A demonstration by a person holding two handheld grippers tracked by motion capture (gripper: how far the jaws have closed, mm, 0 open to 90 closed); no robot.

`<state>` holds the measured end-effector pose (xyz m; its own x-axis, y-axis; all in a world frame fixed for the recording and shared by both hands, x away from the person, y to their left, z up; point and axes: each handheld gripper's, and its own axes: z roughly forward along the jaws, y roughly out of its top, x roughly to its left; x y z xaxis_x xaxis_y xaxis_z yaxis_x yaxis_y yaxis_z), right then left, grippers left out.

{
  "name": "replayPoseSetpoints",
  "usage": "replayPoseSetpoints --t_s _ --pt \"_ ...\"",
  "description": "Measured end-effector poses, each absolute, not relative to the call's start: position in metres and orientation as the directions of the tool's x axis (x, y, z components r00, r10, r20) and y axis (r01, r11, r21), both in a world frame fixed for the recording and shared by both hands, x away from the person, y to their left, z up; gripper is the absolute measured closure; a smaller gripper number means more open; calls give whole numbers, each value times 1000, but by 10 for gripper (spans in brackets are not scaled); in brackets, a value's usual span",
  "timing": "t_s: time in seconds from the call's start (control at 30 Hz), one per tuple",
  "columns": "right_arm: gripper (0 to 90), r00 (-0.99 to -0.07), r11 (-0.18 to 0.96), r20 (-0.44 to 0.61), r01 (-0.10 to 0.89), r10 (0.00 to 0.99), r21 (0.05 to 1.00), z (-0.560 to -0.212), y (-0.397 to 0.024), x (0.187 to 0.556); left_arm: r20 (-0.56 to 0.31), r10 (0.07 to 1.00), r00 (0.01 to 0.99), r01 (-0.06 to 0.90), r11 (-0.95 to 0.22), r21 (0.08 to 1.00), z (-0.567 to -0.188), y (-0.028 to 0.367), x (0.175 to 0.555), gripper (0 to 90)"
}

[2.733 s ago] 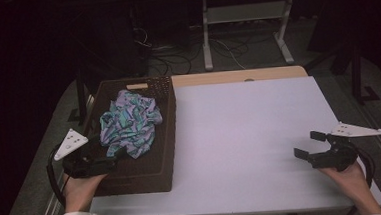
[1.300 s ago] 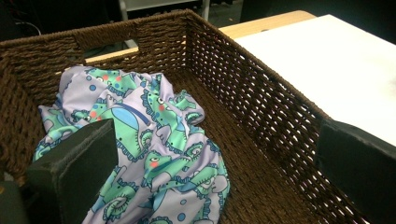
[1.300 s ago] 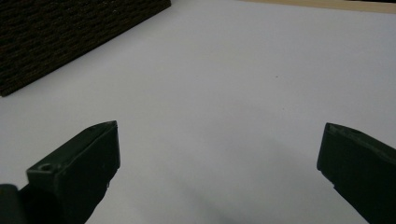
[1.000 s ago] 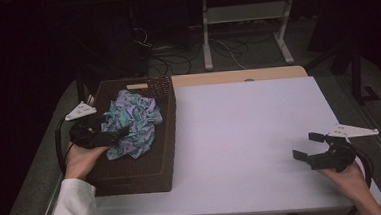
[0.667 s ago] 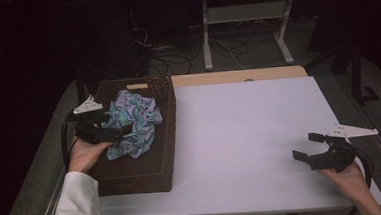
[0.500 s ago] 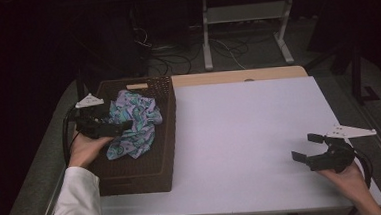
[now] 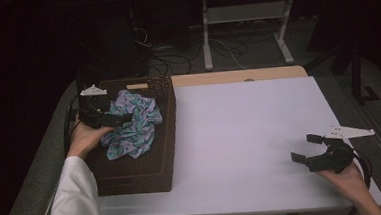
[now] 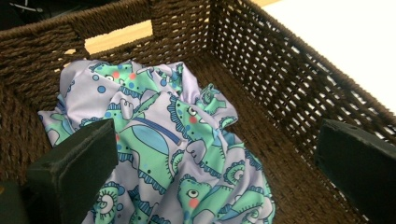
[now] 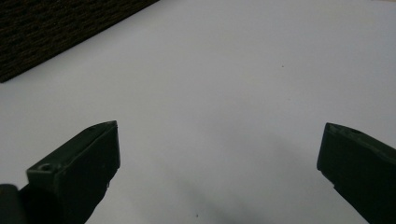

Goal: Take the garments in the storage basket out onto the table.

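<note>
Patterned cloth (image 7: 132, 125), lilac with green and blue cartoon print, lies crumpled in the far half of the dark woven basket (image 7: 147, 176), which sits at the table's 9 o'clock edge. In the left gripper view the cloth (image 8: 163, 154) bunches toward the basket's far corner, a handle slot in the wicker wall (image 8: 299, 88) at 11 o'clock. Left gripper (image 7: 110, 118) is inside the basket over the cloth's 9 o'clock side; jaws spread wide, one on either side of the fabric, nothing clamped between them. Whether the jaw tips touch the fabric cannot be told. Left hand (image 7: 84, 139) rests on the basket rim, white sleeve (image 7: 74, 200) trailing to 6 o'clock. Right gripper (image 7: 306, 149) is well apart, near the white table (image 7: 240, 129) at its 4 o'clock corner, jaws wide apart, holding nothing, bare tabletop ahead of them. Right hand (image 7: 348, 178) is behind it.
</note>
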<state>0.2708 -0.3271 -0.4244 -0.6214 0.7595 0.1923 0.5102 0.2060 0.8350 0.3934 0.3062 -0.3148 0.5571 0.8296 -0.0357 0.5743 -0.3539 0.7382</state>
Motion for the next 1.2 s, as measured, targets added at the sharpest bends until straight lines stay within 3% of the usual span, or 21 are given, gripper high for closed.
replayPoseSetpoints --t_s 0.9,1.2 --pt "0 -621 209 208 529 756 822 -427 -325 272 -116 853 509 700 -332 632 -352 309 454 0" --pt "0 -628 226 195 525 754 821 -426 -324 271 -95 838 537 704 -384 598 -356 302 465 0"
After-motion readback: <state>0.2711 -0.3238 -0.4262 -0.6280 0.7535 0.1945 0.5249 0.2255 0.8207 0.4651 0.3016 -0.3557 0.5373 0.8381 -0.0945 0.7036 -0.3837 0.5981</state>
